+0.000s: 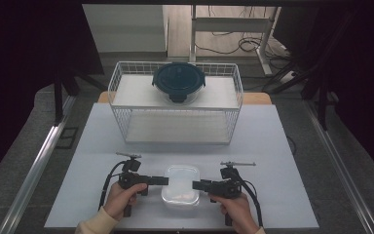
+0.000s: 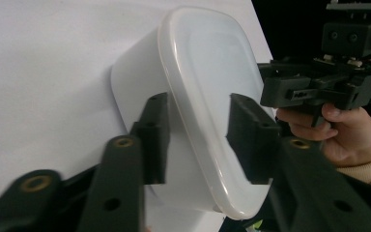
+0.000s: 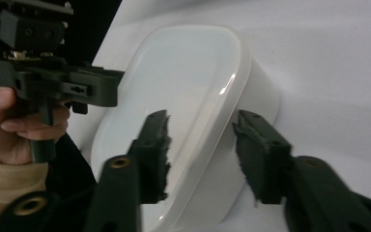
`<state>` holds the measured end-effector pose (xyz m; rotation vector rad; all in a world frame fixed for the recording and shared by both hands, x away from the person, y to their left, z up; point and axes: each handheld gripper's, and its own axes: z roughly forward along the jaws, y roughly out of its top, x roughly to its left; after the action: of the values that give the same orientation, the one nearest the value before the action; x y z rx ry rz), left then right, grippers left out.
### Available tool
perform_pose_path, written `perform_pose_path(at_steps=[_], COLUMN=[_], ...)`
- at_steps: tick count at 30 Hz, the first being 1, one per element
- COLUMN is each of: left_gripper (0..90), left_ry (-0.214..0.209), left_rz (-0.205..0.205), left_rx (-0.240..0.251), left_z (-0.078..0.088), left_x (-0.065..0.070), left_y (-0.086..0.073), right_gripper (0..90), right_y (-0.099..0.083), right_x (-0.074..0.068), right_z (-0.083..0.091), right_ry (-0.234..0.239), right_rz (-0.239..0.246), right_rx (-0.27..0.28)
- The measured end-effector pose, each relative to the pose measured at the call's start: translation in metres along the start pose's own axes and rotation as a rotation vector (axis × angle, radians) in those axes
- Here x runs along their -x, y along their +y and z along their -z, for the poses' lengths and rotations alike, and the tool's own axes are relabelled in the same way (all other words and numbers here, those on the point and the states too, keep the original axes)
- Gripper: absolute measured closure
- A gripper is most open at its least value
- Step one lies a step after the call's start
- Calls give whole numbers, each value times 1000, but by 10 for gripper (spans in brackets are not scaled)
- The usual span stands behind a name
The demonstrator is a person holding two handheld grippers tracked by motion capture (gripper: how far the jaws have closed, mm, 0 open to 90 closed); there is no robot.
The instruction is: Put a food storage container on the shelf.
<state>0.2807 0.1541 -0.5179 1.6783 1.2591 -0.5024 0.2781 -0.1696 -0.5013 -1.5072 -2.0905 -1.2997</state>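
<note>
The white table [image 1: 272, 146] is carrying a white wire basket [image 1: 175, 105] at its far side, and a dark-lidded round container [image 1: 178, 80] is sitting on the basket's upper shelf. Nearer the person, a translucent lidded box [image 1: 180, 185] is resting flat on the table, between the two hands and well apart from the basket.

The left gripper [image 1: 163, 181] is lying level and pointing inward at the box's left side. In the left gripper view its jaws are straddling the lid rim [image 2: 198, 125], one over the lid and one at the wall, at a middling gap; contact with the pads cannot be confirmed. The right gripper [image 1: 198, 185] is mirroring this from the right side, and in the right gripper view its jaws are likewise bracketing the rim [image 3: 212, 125] with a sliver of clearance showing, so it is judged not yet clamped.

Assessment: the step in hand appears to be seizing the box at both sides to lift it. To do this well, both grippers should be closing evenly on the rim at matching points, keeping level, so the box is not tipping or skidding sideways. Pressure should be staying moderate, since the thin plastic is likely to flex and the lid may pop.
</note>
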Motion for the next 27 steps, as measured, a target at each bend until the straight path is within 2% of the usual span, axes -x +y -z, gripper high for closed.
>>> perform_pose_path(at_steps=[4,11,27], left_gripper=[677,700,753], left_ry=[-15,-8,-23], left_rz=[28,10,-14], left_rx=[30,39,66], left_z=[1,4,13], left_x=[-1,4,9], left_y=[-3,-6,-9], right_gripper=[660,689,736], right_y=[0,-2,-4], right_x=[0,-2,-8], right_z=[4,8,14], right_ry=[-1,9,25], right_rz=[-16,-29,11], right_rx=[10,12,28])
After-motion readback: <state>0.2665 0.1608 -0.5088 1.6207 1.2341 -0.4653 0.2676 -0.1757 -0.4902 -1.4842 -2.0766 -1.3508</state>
